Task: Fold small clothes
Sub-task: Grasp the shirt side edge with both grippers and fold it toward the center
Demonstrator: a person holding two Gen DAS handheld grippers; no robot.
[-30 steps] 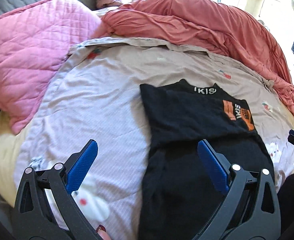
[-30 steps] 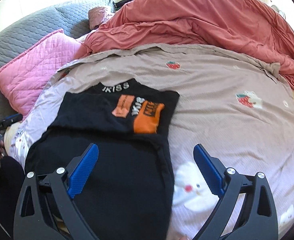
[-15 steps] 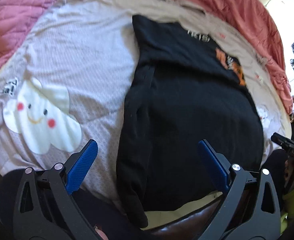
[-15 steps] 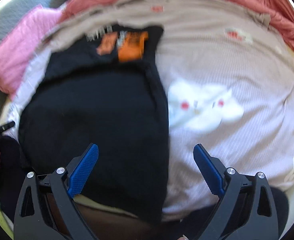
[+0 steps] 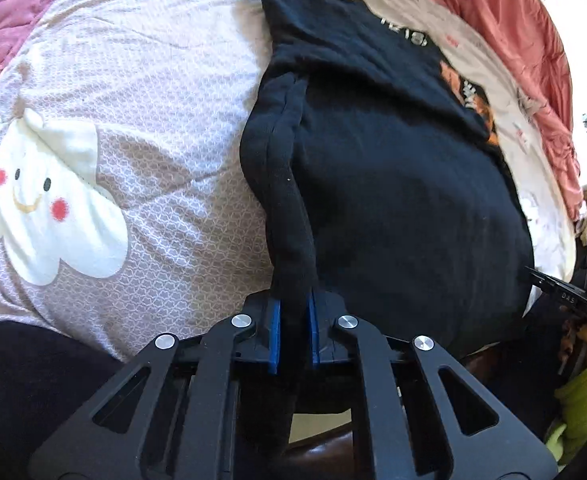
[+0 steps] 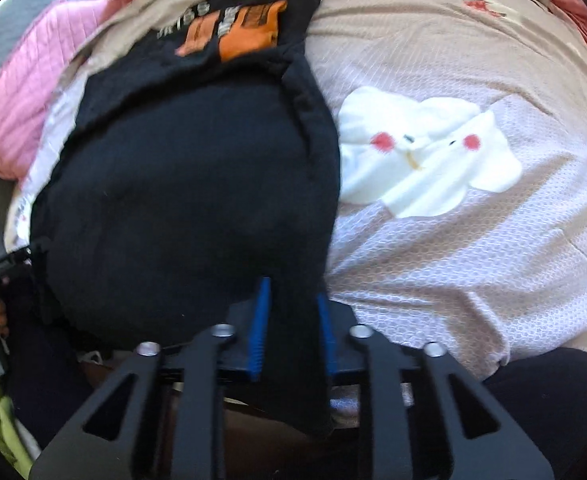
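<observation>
A black garment (image 5: 393,200) with an orange and white print (image 6: 249,28) lies partly folded on the bed, its near hem at the bed's front edge. My left gripper (image 5: 293,304) is shut on the garment's left side seam near the hem, and the cloth rises in a ridge into the blue pads (image 5: 274,332). In the right wrist view the garment (image 6: 181,184) fills the left half. My right gripper (image 6: 291,292) is closing on its right edge near the hem, with the black cloth pinched between the blue pads (image 6: 260,320).
The pale patterned bedsheet (image 5: 153,100) with white cloud faces (image 6: 425,152) spreads on both sides. A pink quilt (image 6: 17,92) lies at the far left and a red duvet (image 5: 513,32) along the back. The person's dark trouser legs (image 5: 21,380) and green sleeve (image 5: 581,400) are at the bed's edge.
Both grippers dropped toward the garment's near hem and tilted down. Both went from wide open to closed on the cloth, left on the left edge, right on the right edge.
</observation>
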